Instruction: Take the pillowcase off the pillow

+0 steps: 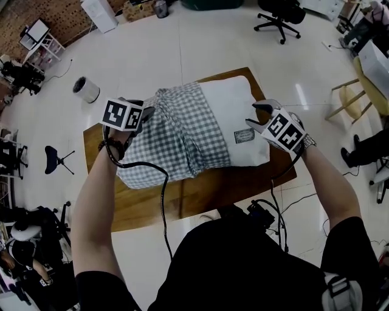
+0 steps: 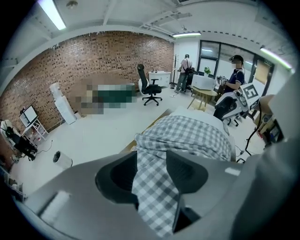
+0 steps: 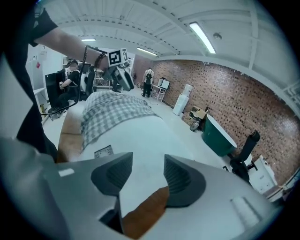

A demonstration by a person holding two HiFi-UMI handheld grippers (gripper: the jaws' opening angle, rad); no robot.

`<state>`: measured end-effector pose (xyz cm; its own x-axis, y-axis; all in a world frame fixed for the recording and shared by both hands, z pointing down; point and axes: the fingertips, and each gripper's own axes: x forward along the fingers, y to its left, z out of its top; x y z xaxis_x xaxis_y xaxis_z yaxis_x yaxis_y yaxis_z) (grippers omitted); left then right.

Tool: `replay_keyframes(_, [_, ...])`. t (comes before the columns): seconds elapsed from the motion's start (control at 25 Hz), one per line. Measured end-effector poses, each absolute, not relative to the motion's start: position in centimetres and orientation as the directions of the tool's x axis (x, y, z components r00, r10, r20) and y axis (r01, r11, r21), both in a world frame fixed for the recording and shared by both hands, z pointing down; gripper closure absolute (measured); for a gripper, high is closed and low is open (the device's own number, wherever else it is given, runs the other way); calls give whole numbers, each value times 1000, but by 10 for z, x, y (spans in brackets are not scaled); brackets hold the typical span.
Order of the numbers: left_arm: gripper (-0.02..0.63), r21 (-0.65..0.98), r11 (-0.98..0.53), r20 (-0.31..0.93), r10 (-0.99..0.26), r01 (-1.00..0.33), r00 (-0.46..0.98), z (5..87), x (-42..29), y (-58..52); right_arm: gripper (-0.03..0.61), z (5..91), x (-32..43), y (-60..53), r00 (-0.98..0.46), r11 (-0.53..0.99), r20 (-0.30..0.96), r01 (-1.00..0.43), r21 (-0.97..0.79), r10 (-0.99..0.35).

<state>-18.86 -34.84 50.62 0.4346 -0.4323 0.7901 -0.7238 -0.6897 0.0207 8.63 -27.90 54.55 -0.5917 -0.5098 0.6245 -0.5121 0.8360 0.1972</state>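
Observation:
A white pillow (image 1: 234,109) lies on a wooden table (image 1: 200,194). A grey checked pillowcase (image 1: 176,140) is bunched over its left half, and the right half is bare with a small label (image 1: 244,135). My left gripper (image 1: 148,113) is at the pillowcase's upper left end. In the left gripper view its jaws (image 2: 151,164) stand apart with checked cloth (image 2: 187,136) filling the gap between them. My right gripper (image 1: 254,115) is at the pillow's right end, open. In the right gripper view (image 3: 147,171) white pillow (image 3: 140,136) and table edge (image 3: 143,218) show between the jaws, and nothing is gripped.
On the floor are a white cylinder (image 1: 86,89) at the upper left, a small stool (image 1: 55,159) at the left and an office chair (image 1: 279,15) at the top. A wooden chair (image 1: 349,100) stands at the right. Cables (image 1: 164,200) hang over the table's near edge. A person (image 2: 234,75) stands behind.

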Motion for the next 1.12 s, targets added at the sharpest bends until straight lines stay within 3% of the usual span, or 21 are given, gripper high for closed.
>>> replay_keyframes(0.4, [414,84,-688,714,-463,-721,525,497,-185,-259,319,555,52,-209,-568,845,651,-480,236,-504])
replay_keyframes(1.12, [403,318,-637,616,-425,-703,664,567,-106,-133,218,606,11,-163,-473,829,684,-372,417,-556])
